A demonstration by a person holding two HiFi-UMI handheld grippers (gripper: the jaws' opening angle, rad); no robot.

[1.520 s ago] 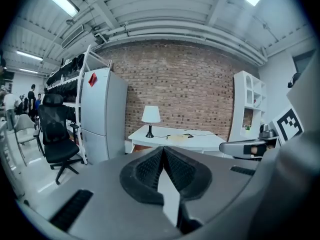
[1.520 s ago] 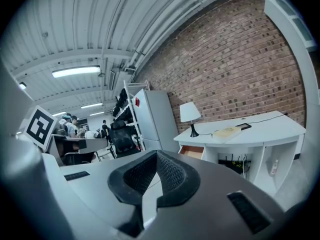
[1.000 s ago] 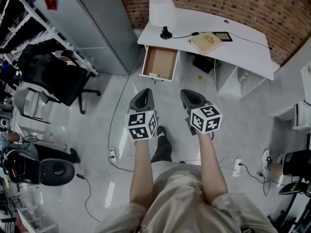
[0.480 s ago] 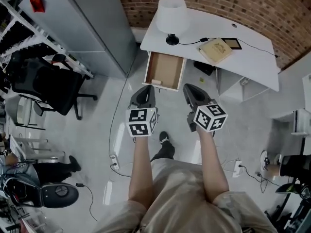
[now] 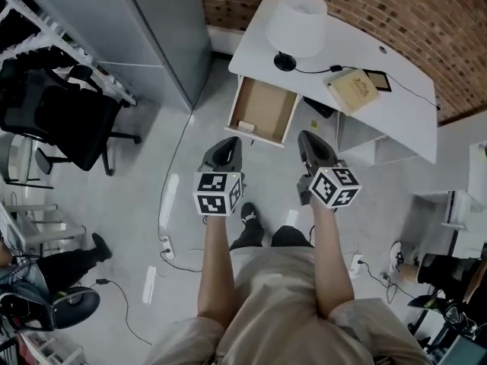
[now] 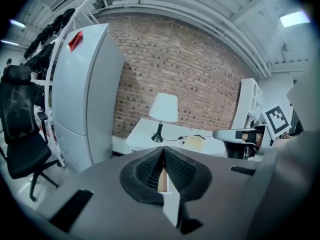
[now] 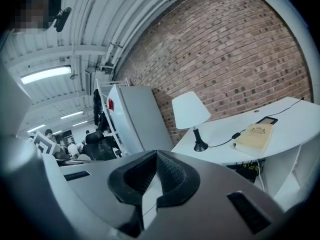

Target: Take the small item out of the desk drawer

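Jaws together and empty on both; small pale item [image 5: 245, 126], probably the target, lies in the open drawer [image 5: 270, 101] just ahead of the left gripper [image 5: 227, 144], with the right gripper [image 5: 307, 138] farther off.

Forearms [image 5: 215, 257] forward, left gripper [image 5: 227, 144] and right gripper [image 5: 310, 139] side by side, jaws together

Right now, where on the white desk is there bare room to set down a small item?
The desk is bare at its right end, past the book and black tablet. So is the front-left corner beside the lamp. Between lamp and book a cable crosses.
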